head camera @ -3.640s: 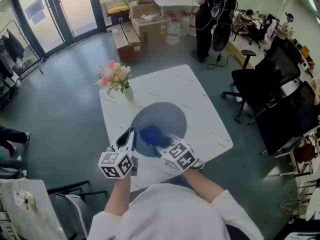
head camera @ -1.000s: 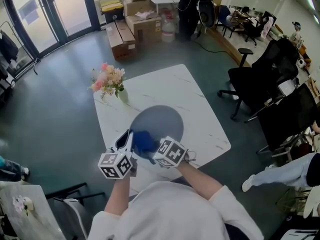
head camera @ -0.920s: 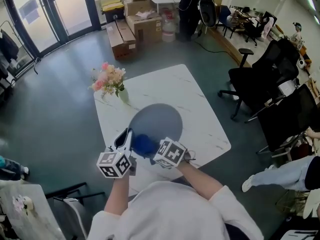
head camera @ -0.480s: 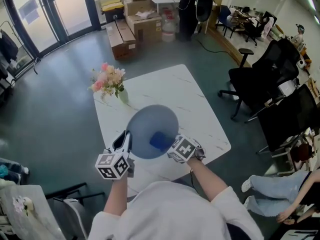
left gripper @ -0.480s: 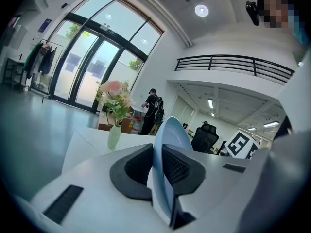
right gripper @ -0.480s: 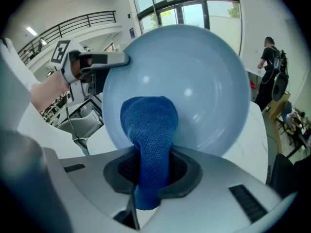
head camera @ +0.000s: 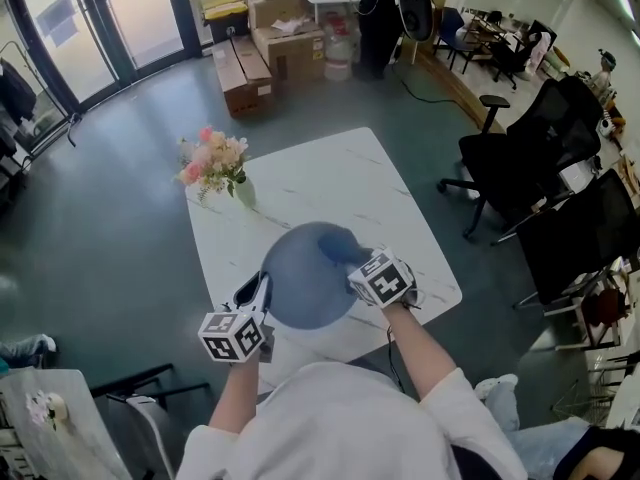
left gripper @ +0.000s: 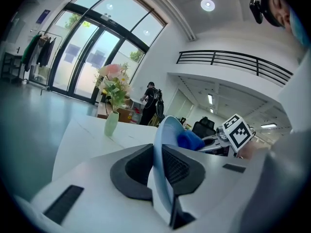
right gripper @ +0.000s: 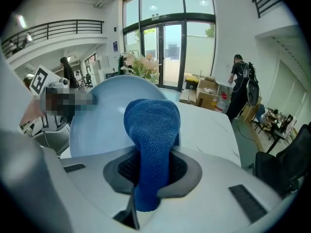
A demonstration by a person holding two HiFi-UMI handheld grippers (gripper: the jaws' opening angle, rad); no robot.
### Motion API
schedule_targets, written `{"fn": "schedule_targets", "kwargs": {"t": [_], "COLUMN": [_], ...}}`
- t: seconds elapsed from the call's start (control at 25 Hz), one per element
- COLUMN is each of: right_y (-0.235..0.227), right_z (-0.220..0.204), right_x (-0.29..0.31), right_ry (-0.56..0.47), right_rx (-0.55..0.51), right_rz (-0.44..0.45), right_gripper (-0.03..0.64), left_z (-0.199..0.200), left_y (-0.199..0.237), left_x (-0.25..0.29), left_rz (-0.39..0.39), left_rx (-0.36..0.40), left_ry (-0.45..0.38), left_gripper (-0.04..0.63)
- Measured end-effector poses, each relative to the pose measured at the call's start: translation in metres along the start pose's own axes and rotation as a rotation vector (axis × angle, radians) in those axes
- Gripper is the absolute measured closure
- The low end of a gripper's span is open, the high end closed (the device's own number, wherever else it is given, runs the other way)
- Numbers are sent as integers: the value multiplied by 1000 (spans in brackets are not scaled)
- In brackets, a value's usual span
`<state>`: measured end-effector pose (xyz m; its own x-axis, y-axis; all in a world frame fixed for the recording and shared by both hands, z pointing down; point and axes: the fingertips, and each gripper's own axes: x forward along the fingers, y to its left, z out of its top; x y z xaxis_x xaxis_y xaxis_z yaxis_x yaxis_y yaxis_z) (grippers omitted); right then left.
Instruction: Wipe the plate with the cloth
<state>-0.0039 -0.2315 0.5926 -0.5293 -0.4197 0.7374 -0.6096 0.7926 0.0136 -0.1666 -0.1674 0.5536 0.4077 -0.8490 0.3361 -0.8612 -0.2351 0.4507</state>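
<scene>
A pale blue plate [head camera: 300, 293] is held on edge above the white marble table [head camera: 380, 193]. My left gripper [head camera: 262, 288] is shut on its near left rim; in the left gripper view the plate [left gripper: 164, 130] stands edge-on between the jaws of the left gripper [left gripper: 160, 166]. My right gripper [head camera: 355, 260] is shut on a folded blue cloth [head camera: 338, 244], which presses against the plate's far right part. In the right gripper view the cloth [right gripper: 151, 130] sticks out of the right gripper [right gripper: 150, 176] against the plate face [right gripper: 99, 118].
A vase of pink flowers [head camera: 225, 168] stands at the table's far left corner. Black office chairs [head camera: 525, 158] crowd the right side. Cardboard boxes [head camera: 270, 38] and a standing person [head camera: 385, 3] are beyond the table. A chair [head camera: 140, 388] is at my near left.
My right gripper has carried the cloth from the plate's near left, across its face, to the far right edge. The left gripper has sunk slightly with the plate.
</scene>
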Motion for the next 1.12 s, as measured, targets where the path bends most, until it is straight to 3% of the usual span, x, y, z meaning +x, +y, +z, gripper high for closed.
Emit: {"fn": "schedule_targets", "kwargs": {"t": [0.2, 0.48, 0.72, 1.12], "right_y": [-5, -7, -18, -42], "right_z": [17, 30, 34, 1], "right_x": [4, 1, -17, -30], "right_ry": [-57, -212, -356, -390], "right_rx": [-46, -11, 109, 262], "right_rz": [-31, -5, 27, 29], "right_gripper": [532, 532, 532, 532], "left_z": [-11, -22, -35, -77], "left_y": [-2, 5, 19, 41], "left_x": [14, 35, 54, 94], "left_rz": [-6, 6, 27, 82], "left_rx": [-37, -109, -195, -357], "left_ry": [28, 51, 71, 148], "left_gripper": [551, 551, 551, 551]}}
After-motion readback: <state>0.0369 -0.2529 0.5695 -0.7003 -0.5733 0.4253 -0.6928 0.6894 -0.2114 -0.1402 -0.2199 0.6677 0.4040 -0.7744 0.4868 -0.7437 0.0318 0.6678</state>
